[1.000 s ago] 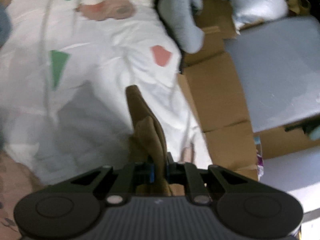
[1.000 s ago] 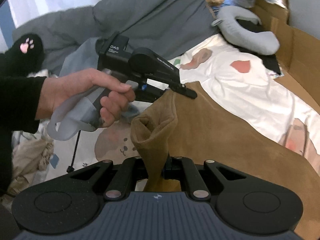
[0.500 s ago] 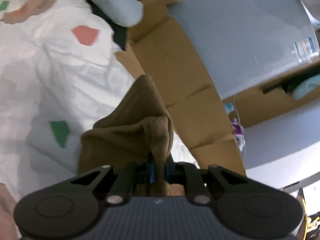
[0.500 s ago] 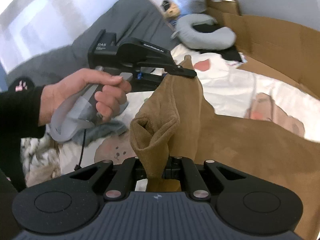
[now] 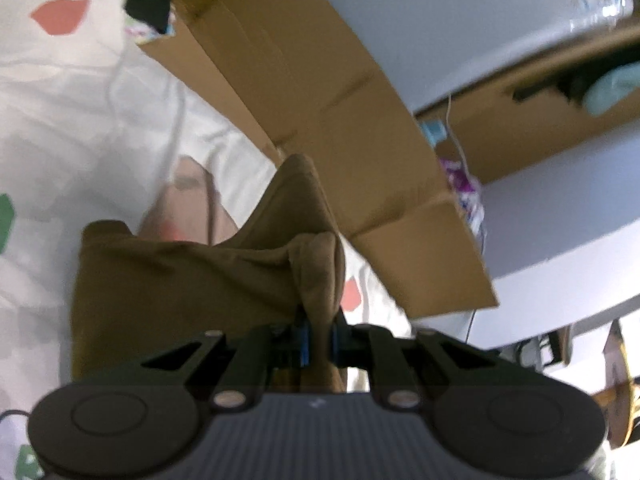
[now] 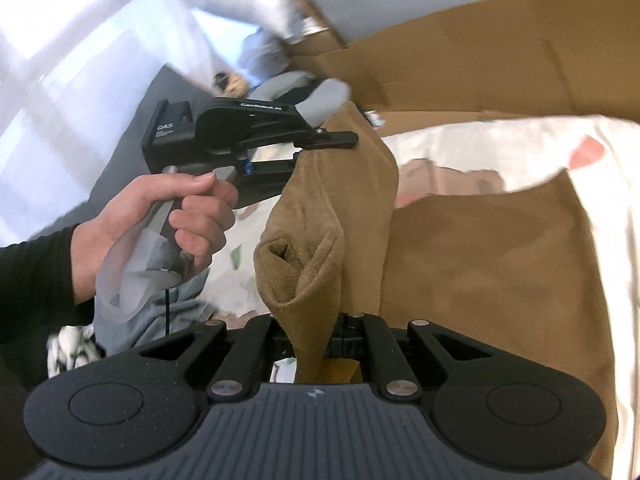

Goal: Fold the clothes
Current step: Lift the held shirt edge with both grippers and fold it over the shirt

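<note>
A brown suede-like garment hangs lifted above the patterned white bedsheet. My right gripper is shut on a bunched fold of it right at the camera. My left gripper, held in a hand, is shut on another part of the top edge, up and to the left in the right wrist view. In the left wrist view the same brown garment bunches between the shut fingers of the left gripper and drapes down to the left over the sheet.
Flattened cardboard lines the bed's right side against a grey wall. A grey neck pillow and a grey blanket lie at the far end. Pale blue and patterned clothes sit at lower left beneath the hand.
Both grippers have swung the garment up and to the right, toward the cardboard. More of the cloth now hangs free off the sheet, and the views have tilted.
</note>
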A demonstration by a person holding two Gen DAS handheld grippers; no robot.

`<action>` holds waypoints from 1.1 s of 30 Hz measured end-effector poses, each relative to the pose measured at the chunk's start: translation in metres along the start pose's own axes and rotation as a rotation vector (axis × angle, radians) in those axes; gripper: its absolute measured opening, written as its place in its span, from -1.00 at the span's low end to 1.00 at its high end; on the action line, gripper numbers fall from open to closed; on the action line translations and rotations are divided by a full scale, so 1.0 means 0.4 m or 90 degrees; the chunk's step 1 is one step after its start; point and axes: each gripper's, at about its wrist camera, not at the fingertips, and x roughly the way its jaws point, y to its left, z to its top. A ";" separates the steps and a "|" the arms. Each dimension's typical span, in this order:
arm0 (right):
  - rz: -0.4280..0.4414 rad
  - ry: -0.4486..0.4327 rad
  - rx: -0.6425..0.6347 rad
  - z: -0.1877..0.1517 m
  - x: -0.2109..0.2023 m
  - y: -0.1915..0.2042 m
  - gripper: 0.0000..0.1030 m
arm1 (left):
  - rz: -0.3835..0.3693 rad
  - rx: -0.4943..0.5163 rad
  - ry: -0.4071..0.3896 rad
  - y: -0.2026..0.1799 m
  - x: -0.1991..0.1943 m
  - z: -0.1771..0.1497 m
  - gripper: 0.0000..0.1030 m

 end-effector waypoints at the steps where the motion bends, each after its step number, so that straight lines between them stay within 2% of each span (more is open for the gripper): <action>1: -0.004 -0.005 0.012 -0.006 -0.008 -0.015 -0.91 | 0.005 0.012 0.010 -0.013 0.020 -0.005 -0.79; 10: -0.043 -0.052 0.118 -0.085 -0.057 -0.138 -0.91 | 0.037 0.078 0.090 -0.078 0.187 -0.054 -0.79; 15: -0.065 -0.056 0.158 -0.114 -0.057 -0.186 -0.91 | 0.073 0.131 0.103 -0.116 0.267 -0.091 -0.79; 20: -0.088 -0.060 0.198 -0.143 -0.057 -0.235 -0.91 | 0.113 0.132 0.122 -0.133 0.332 -0.124 -0.79; 28: -0.118 -0.064 0.261 -0.204 -0.074 -0.295 -0.91 | 0.138 0.168 0.144 -0.160 0.402 -0.178 -0.78; 33: -0.149 -0.046 0.291 -0.240 -0.080 -0.323 -0.90 | 0.156 0.198 0.159 -0.167 0.438 -0.193 -0.77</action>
